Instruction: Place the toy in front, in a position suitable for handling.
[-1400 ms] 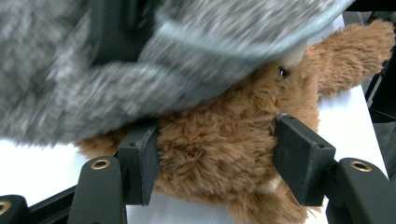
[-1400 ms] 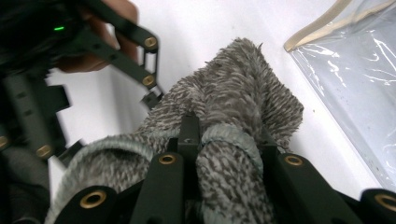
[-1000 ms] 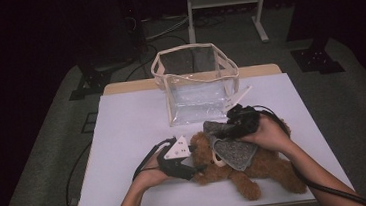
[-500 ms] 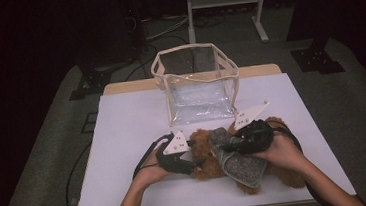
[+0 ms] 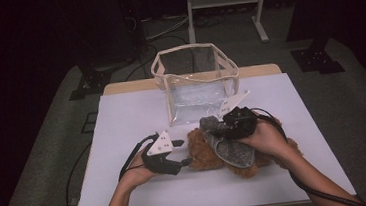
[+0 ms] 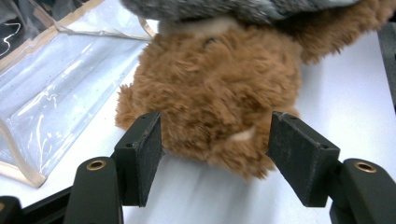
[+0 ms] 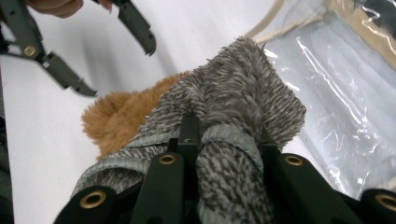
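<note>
Just in front of the clear plastic bag, my right gripper is clamped on a fold of the grey knitted garment draped over the brown plush bear. The bear lies on the white table, close to the bag's front wall. My left gripper, jaws apart and not pressing, straddles the bear's end farthest from the right gripper.

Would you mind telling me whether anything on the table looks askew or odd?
The brown teddy bear lies toppled on the white table, a grey fuzzy cloth bunched over it. The clear bag stands upright.
</note>
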`<state>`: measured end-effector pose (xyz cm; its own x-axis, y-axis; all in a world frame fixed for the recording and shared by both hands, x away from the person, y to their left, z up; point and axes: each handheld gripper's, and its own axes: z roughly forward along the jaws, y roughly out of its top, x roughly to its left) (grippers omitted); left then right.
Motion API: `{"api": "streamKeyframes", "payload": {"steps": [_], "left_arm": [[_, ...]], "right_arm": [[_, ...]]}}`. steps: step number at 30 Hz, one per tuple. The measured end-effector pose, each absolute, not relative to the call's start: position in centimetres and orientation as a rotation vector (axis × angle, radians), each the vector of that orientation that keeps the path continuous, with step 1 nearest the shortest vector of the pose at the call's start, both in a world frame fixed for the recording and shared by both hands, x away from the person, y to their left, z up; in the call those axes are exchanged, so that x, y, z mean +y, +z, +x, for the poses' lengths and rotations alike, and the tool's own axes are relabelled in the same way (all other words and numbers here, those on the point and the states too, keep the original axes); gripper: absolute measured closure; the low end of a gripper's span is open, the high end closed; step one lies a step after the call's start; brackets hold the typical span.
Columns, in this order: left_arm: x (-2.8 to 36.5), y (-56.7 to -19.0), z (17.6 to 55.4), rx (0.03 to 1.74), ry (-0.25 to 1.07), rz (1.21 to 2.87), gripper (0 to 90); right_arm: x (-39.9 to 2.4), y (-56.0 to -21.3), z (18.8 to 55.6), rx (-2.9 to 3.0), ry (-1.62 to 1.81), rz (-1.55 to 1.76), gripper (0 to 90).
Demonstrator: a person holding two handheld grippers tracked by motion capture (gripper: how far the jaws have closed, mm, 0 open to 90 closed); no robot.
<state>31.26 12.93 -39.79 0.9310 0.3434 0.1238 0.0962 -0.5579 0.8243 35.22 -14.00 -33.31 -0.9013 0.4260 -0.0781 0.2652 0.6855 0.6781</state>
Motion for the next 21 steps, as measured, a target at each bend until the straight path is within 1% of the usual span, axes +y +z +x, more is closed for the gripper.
{"api": "streamKeyframes", "payload": {"steps": [11, 21], "left_arm": [[14.3, -39.4, 30.8, 0.316, 0.346, 2.153, 34.2], [15.5, -39.1, 30.4, 0.325, 0.356, 2.14, 32.7]], "right_arm": [[-11.1, -33.1, 35.5, 2.7, 1.002, 0.465, 72.0], [-7.1, -35.3, 35.9, 2.782, 0.939, 0.374, 72.1]]}}
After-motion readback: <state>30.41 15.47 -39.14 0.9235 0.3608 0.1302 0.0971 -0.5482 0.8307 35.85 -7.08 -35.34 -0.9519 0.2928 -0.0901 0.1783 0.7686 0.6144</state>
